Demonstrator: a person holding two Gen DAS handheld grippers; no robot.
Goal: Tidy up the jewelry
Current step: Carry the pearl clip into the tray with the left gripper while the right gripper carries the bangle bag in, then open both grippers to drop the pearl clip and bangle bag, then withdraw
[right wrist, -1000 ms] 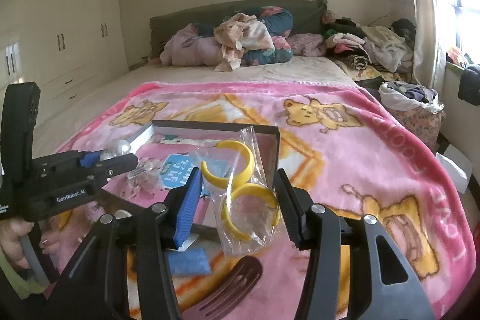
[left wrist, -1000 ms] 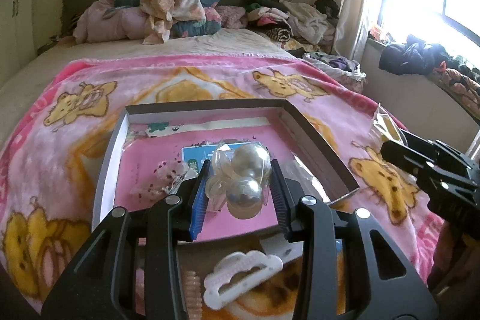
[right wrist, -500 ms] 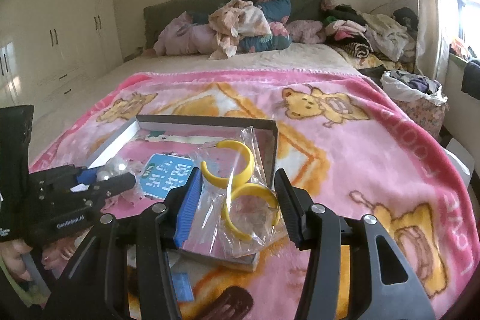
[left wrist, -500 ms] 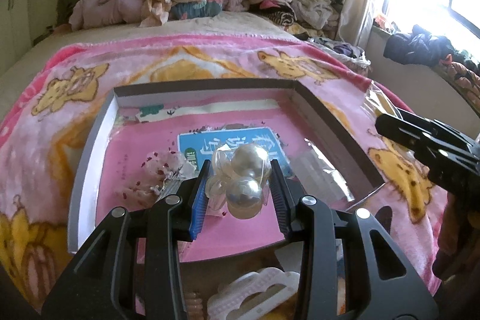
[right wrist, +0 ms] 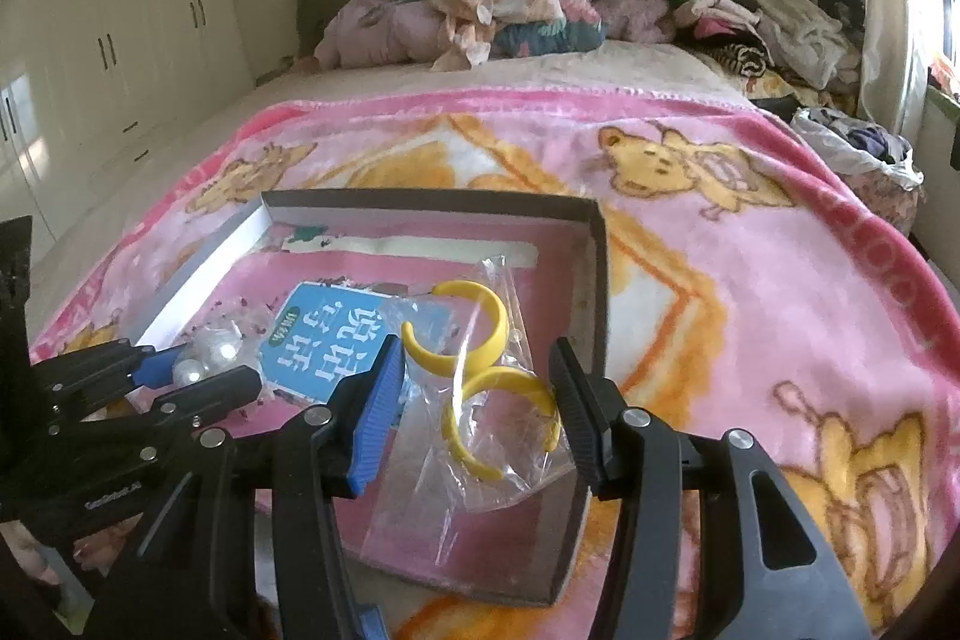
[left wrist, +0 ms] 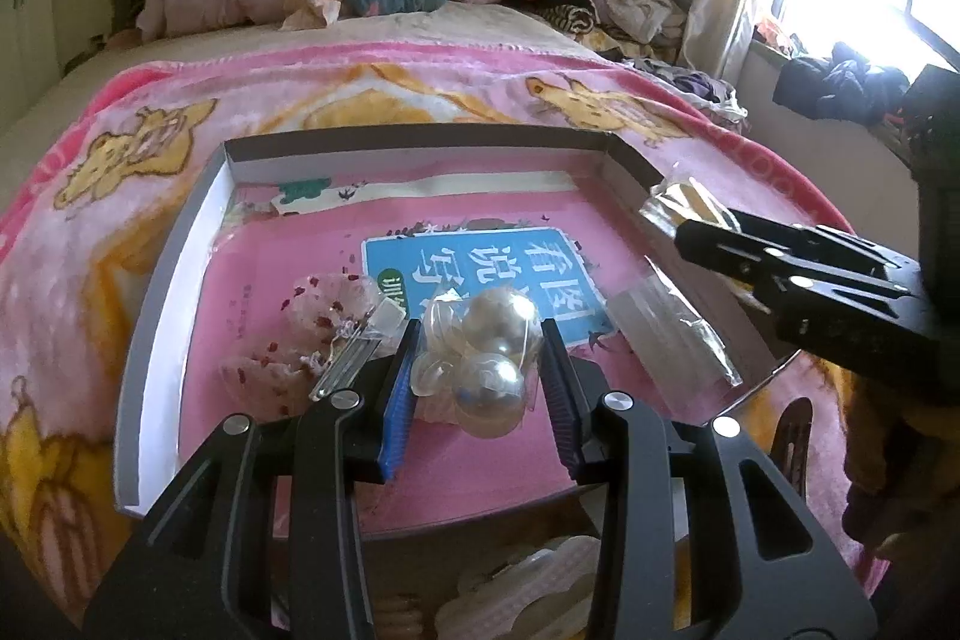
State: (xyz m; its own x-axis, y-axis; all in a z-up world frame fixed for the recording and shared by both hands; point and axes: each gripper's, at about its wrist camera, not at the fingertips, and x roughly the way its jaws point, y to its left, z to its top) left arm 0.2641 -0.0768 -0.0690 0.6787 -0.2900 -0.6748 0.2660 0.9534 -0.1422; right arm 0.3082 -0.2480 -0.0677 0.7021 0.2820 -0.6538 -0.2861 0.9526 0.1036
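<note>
My left gripper (left wrist: 480,337) is shut on a clear bag of large pearl beads (left wrist: 498,316) and hangs low over the near part of a shallow grey box (left wrist: 174,280). A pink book with a blue label (left wrist: 480,262) lines the box. My right gripper (right wrist: 477,358) is shut on a clear bag of yellow hoops (right wrist: 498,316) above the box's near right corner (right wrist: 600,280). The right gripper (left wrist: 798,274) comes in from the right in the left wrist view. The left gripper (right wrist: 180,376) enters from the left in the right wrist view.
Inside the box lie a bag with red specks (left wrist: 318,316), a metal clip (left wrist: 360,358) and a flat clear packet (left wrist: 672,334). A white cloud-shaped clip (left wrist: 528,598) and a dark clip (left wrist: 792,436) lie on the pink blanket. Clothes are piled at the headboard (right wrist: 516,4).
Both grippers have come forward and down over the box, each with its bag still held. The right one has shifted from the blanket in front to above the box's near right corner.
</note>
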